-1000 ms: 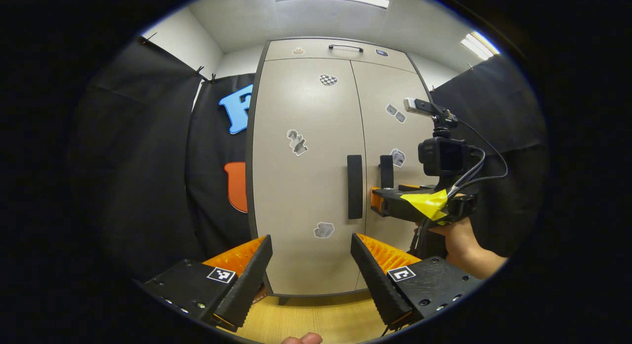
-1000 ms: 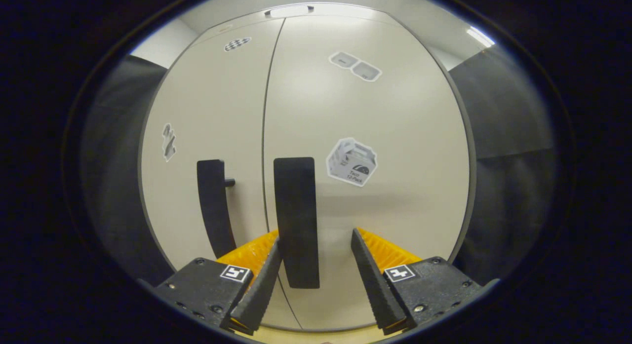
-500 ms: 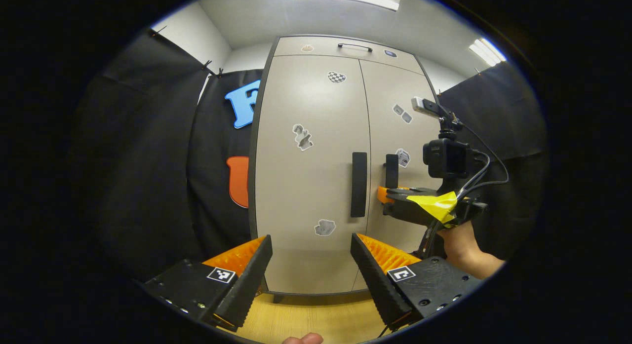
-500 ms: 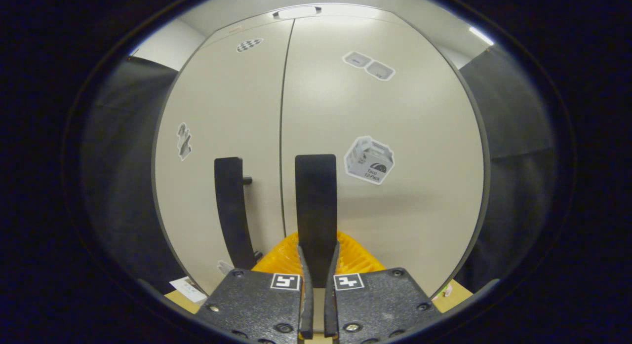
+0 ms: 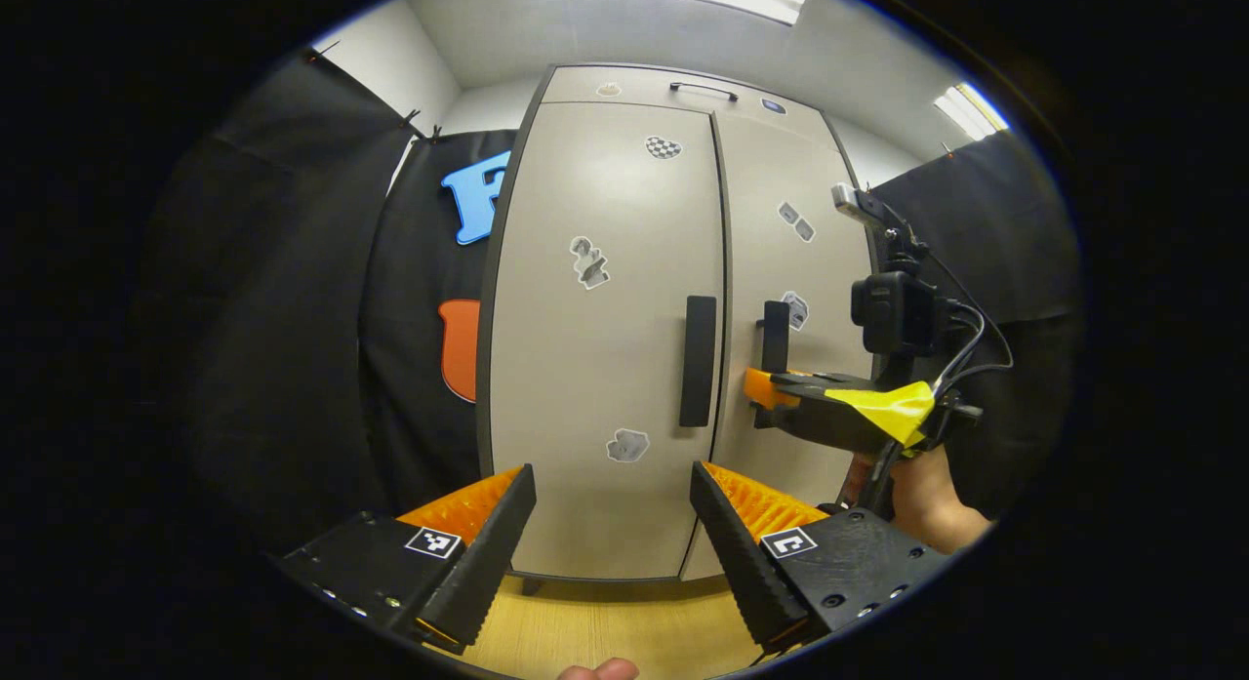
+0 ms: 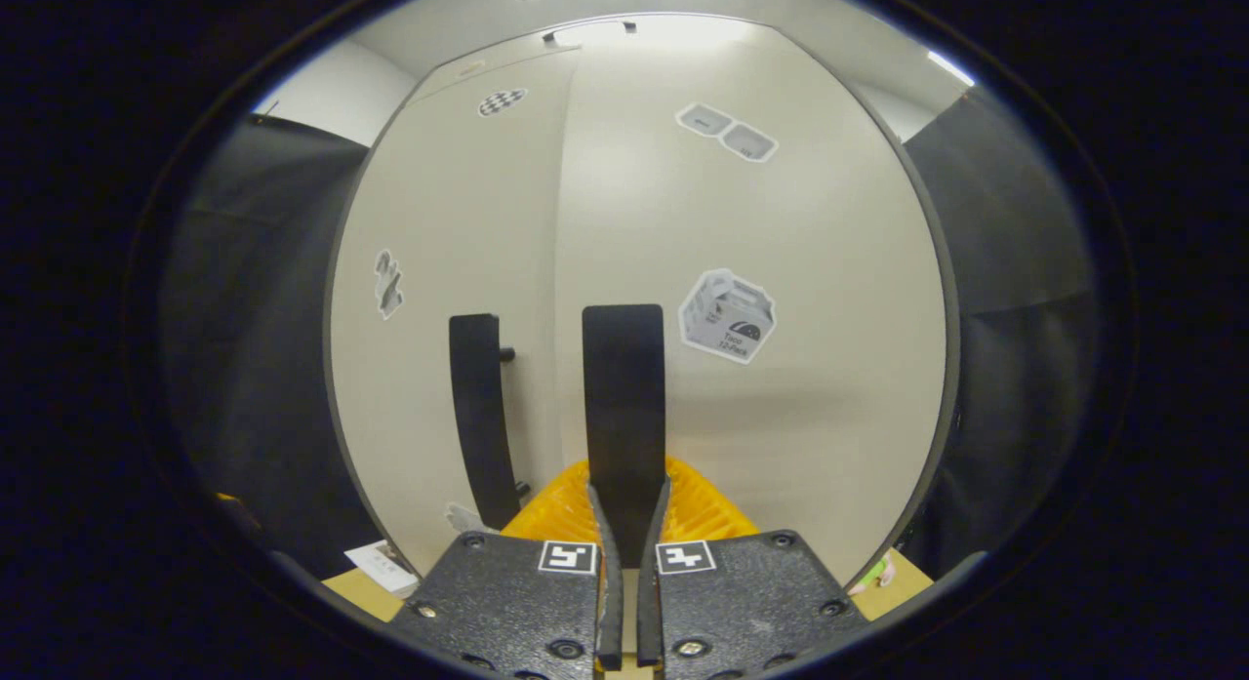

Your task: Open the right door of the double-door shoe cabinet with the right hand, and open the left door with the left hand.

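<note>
The beige double-door shoe cabinet [image 5: 595, 300] stands ahead. In the right gripper view, my right gripper [image 6: 624, 504] is shut on the right door's black vertical handle [image 6: 623, 407]; the left door's handle [image 6: 480, 407] is just beside it. The right door [image 6: 781, 300] stands slightly ajar, its edge forward of the left door. In the left gripper view, my left gripper [image 5: 613, 514] is open, some way short of the left door, below its black handle [image 5: 698, 360]. The right gripper [image 5: 766, 389] also appears there, clamped on the right handle [image 5: 775, 336].
Black cloth walls flank the cabinet on both sides. A drawer with a small handle [image 5: 703, 89] tops the cabinet. Wood floor [image 5: 605, 631] lies below. A person's hand [image 5: 922, 495] holds the right gripper. Stickers dot both doors.
The right gripper closed on the right door's handle and has pulled the door slightly out. The left gripper stayed open and drifted a little.
</note>
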Demonstrator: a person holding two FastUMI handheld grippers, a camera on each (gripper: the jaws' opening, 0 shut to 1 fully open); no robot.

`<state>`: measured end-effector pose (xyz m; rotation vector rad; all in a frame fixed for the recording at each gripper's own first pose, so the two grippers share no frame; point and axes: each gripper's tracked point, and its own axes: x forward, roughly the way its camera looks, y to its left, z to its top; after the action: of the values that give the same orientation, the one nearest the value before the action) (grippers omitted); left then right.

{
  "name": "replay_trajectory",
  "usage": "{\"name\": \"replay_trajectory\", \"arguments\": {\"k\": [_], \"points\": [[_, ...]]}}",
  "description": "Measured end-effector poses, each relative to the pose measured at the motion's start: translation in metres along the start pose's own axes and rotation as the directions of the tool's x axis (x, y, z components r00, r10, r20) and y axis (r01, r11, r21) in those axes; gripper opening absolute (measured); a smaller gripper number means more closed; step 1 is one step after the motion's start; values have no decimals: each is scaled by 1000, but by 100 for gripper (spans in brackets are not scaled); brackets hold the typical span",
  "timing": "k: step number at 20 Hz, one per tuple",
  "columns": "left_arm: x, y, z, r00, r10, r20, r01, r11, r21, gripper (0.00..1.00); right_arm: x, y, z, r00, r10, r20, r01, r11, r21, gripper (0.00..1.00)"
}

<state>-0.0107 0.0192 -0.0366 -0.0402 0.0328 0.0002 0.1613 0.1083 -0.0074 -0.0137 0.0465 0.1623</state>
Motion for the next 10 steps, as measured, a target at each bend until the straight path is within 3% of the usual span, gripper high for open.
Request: {"name": "replay_trajectory", "arguments": {"k": [10], "points": [[0, -6, 0, 1000, -1, 5, 1, 1000, 8, 96, -64, -15, -1, 994, 100, -33, -101, 995, -6, 9]]}}
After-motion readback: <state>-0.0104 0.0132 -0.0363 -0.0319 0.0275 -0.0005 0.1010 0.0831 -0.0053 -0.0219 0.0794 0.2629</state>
